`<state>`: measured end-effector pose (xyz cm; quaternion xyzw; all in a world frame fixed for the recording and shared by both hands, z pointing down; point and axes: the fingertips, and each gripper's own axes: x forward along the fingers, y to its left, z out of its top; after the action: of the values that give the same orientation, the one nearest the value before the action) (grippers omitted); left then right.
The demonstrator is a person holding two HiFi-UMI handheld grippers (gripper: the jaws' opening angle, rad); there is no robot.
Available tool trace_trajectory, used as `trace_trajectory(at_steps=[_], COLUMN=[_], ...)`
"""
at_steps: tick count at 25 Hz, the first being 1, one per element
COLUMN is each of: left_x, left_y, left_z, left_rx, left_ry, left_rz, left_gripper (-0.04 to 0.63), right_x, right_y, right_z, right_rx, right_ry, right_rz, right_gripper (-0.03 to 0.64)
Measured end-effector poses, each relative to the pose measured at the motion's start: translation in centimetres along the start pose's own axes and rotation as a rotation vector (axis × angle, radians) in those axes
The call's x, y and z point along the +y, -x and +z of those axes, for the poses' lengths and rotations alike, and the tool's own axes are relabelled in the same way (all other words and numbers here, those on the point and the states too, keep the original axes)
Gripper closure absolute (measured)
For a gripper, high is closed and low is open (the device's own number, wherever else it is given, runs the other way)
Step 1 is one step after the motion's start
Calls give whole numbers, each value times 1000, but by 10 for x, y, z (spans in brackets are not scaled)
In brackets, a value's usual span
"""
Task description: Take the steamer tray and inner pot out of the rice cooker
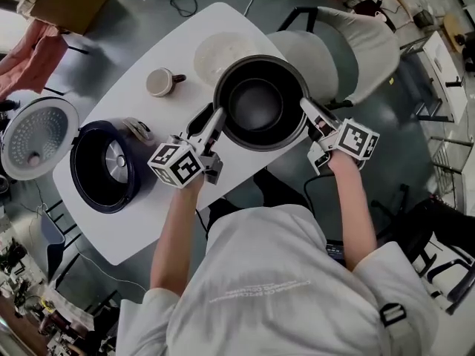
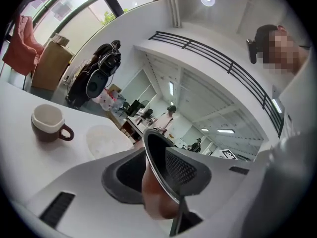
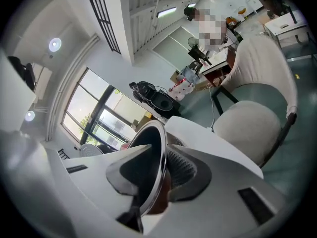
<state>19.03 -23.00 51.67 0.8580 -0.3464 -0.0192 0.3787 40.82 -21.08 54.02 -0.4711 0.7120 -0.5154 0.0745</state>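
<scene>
Near the right edge of a white, round-cornered desk [image 1: 111, 221] on a grey floor [image 1: 111, 47], the inner pot [image 1: 260, 102] hangs between the left gripper [image 1: 217, 121] and the right gripper [image 1: 308, 110], the fingers of each clamped on opposite sides of its rim. The steamer tray [image 1: 211, 53] and a mug [image 1: 161, 81] lie behind it, and the open rice cooker [image 1: 104, 167] stands at the desk's left. A white chair [image 1: 356, 47] stands beside the desk.

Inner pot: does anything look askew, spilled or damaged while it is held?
Nothing stands out. The inner pot looks empty and roughly level, its rim clamped on opposite sides by the left gripper and the right gripper. The steamer tray and the cup sit on the table; no spill shows.
</scene>
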Motion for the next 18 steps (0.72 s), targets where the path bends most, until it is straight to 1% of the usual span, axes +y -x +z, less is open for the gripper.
trace_trajectory(at_steps=[4, 12, 18], left_x=[2, -7, -15], left_y=[-10, -25, -38], left_z=[-7, -3, -15], left_rx=[8, 27, 74], left_ry=[21, -8, -14], left_rz=[5, -24, -51], left_gripper=[474, 474, 474], right_x=[-10, -9, -14], right_y=[-1, 12, 25], right_z=[3, 18, 31], right_rx=[12, -20, -51], right_ry=[-6, 8, 20], right_rz=[-13, -6, -26], right_gripper=[525, 525, 525])
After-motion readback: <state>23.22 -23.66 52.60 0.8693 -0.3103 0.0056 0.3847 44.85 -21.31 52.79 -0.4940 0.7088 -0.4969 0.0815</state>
